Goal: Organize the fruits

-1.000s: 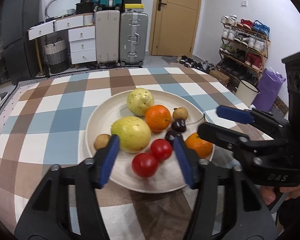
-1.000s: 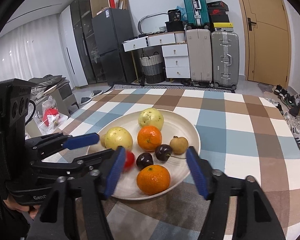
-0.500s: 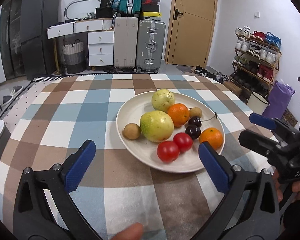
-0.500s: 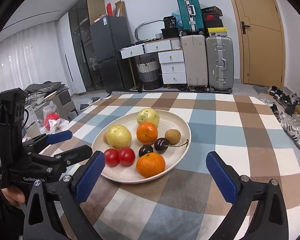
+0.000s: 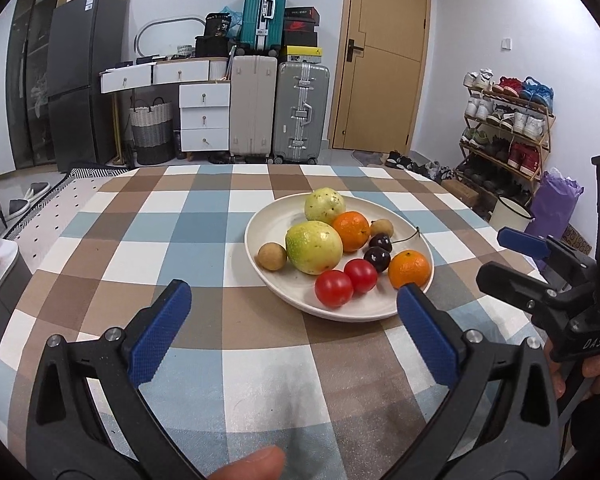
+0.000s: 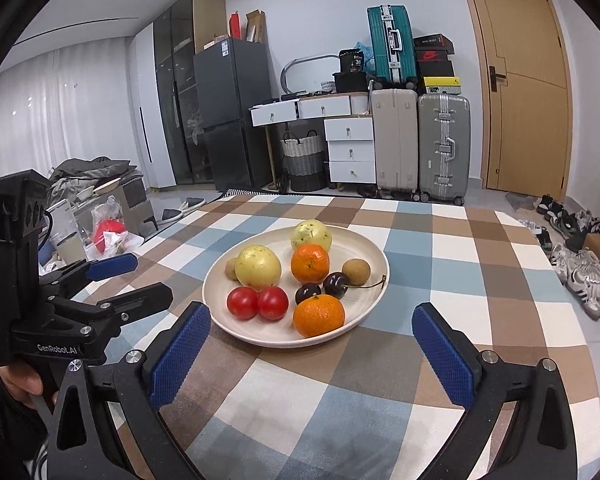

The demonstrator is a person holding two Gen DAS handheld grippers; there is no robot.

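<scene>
Two hand-held grippers, side by side, facing one cream plate [image 5: 280, 280] of fruit on a checked tablecloth [image 5: 160, 240].

Left gripper [image 5: 292, 322]: jaws spread wide after just opening, nothing between the blue pads but bare cloth. Plate ahead and a little to the right of its centre line, near rim just beyond the right fingertip. Closest fruit: two red tomatoes [image 5: 346, 282] side by side, then an orange [image 5: 410, 269] further right.

Right gripper [image 6: 310, 350]: jaws likewise spread wide after just opening, empty. Plate straight ahead, near rim lying between and just past the fingertips. Closest fruit: an orange [image 6: 319, 315], almost dead centre; tomatoes [image 6: 258, 303] ahead to the left.

Further back on the plate: two dark cherries [image 6: 322, 288], one with a long stem pointing right, two yellow-green guavas [image 6: 258, 266], a second orange [image 6: 310, 263], two small brown longans [image 6: 356, 271].

Probably the right gripper the better placed for the front orange, the left for the tomatoes. No long axis to align with on these round fruits; only the cherry stem has a direction.
</scene>
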